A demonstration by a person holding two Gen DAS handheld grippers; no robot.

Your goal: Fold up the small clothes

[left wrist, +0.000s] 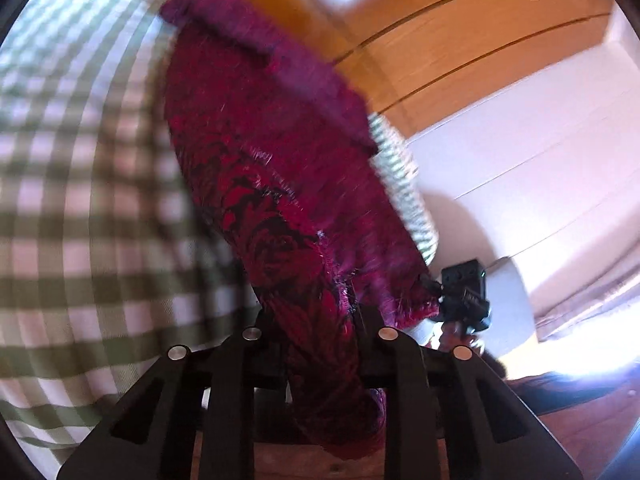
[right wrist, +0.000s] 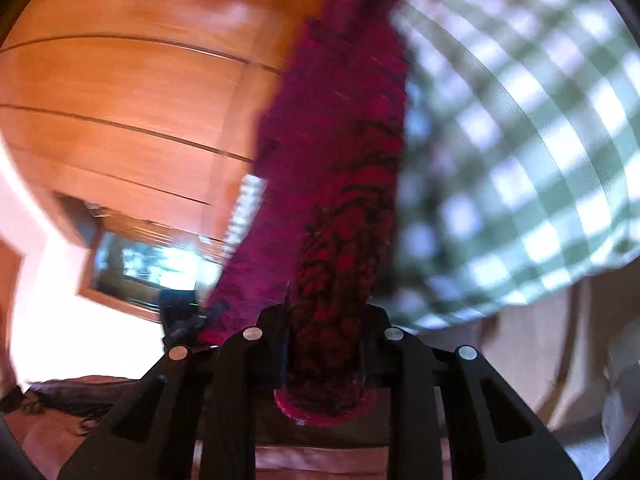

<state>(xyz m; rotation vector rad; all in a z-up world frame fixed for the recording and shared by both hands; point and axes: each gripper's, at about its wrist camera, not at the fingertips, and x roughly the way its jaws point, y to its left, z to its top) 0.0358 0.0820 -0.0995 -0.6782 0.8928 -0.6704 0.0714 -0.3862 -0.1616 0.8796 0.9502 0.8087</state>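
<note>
A magenta garment (left wrist: 280,152) with a dark red and black floral pattern is lifted and stretched between both grippers. In the left wrist view my left gripper (left wrist: 316,320) is shut on one bunched edge of it, and the cloth runs up and away to the top left. My right gripper (left wrist: 464,296) shows small at the right, clamped on the garment's other corner. In the right wrist view my right gripper (right wrist: 326,320) is shut on the garment (right wrist: 340,140), and the left gripper (right wrist: 180,316) appears blurred at the lower left on the cloth's far corner.
A green and white checked cloth (left wrist: 80,200) covers the surface under the garment and shows again as the checked cloth (right wrist: 520,140). Wooden panels (left wrist: 440,20) and a white wall (left wrist: 540,160) stand behind. A dark fabric heap (right wrist: 72,400) lies low at the left.
</note>
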